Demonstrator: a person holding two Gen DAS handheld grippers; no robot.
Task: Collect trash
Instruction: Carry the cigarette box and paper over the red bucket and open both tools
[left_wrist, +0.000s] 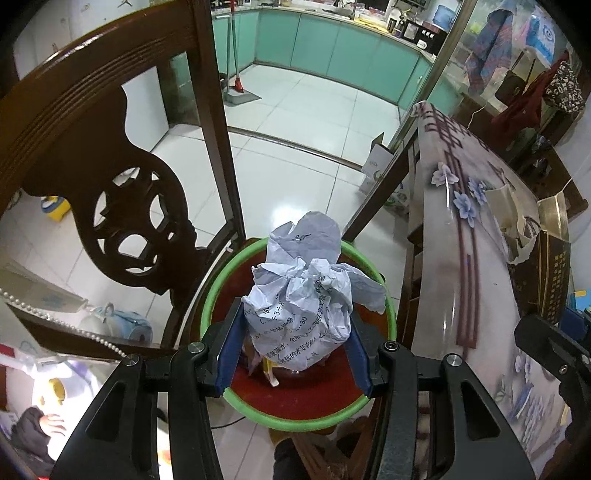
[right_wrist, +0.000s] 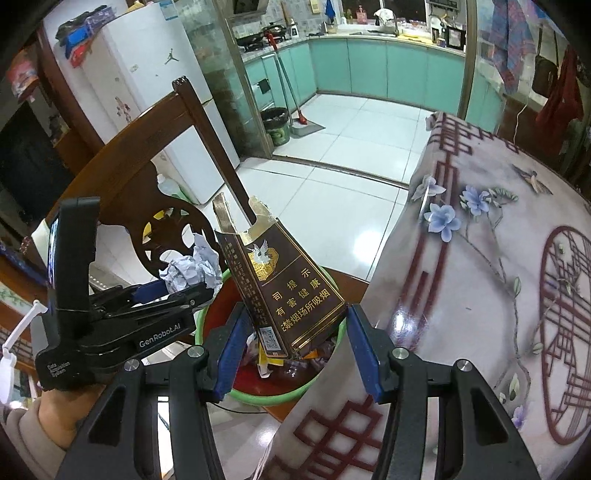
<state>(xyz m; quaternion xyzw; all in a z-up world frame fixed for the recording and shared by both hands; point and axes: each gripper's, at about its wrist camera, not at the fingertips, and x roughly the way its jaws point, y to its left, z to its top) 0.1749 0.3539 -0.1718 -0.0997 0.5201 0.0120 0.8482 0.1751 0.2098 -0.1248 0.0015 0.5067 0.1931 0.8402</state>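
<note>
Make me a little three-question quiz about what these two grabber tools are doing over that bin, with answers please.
1. What does the left gripper hold?
2. True or false: the right gripper holds a glass bottle.
3. The bin below both has a rim of which colour: A blue, B green, C white?

Key
1. A crumpled ball of printed paper, clamped between the blue pads.
2. False. It holds a torn brown cigarette box above the bin.
3. B, green; the inside is red and wrappers already lie at the bottom.
</note>
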